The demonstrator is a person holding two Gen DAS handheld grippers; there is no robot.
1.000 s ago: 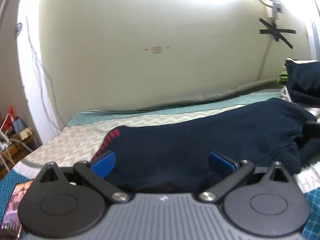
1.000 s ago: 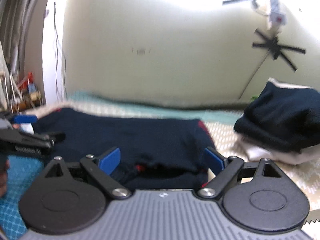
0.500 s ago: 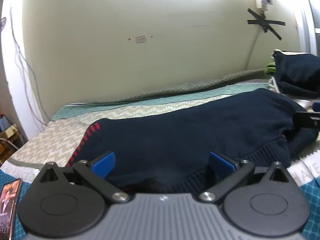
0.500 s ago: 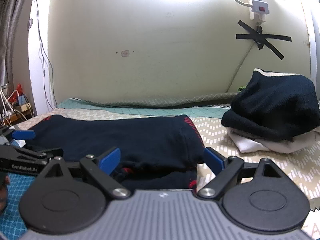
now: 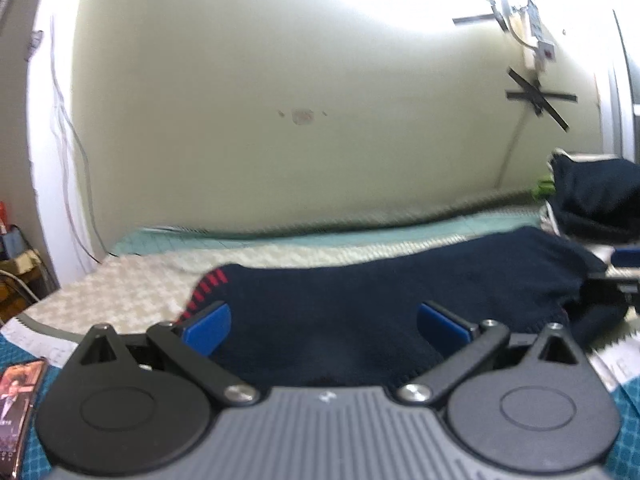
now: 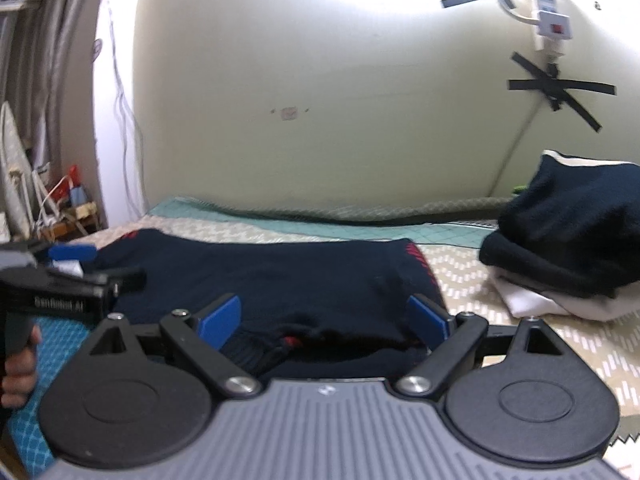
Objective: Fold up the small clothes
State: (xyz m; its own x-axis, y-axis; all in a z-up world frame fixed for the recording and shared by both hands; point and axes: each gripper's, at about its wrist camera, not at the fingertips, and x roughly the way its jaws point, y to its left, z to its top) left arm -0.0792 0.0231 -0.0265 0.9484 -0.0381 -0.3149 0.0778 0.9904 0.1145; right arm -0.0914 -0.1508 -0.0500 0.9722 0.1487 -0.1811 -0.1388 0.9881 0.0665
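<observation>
Left wrist view: left gripper [image 5: 324, 322] is spread wide over the navy sweater [image 5: 400, 292] (red-striped cuff); right gripper [image 6: 322, 318] is likewise held open, nothing pinched.

We see the sweater [image 6: 280, 276] lying flat across the bed [image 6: 540, 344], stretched from left to right. Toward the bed's right edge sits a pile of folded clothes [image 6: 568, 248], near the sweater but apart from it. Behind both, the wall [image 6: 340, 100] runs along the bed's far edge. A phone [image 5: 16, 396] lies at the bed's near left corner.
</observation>
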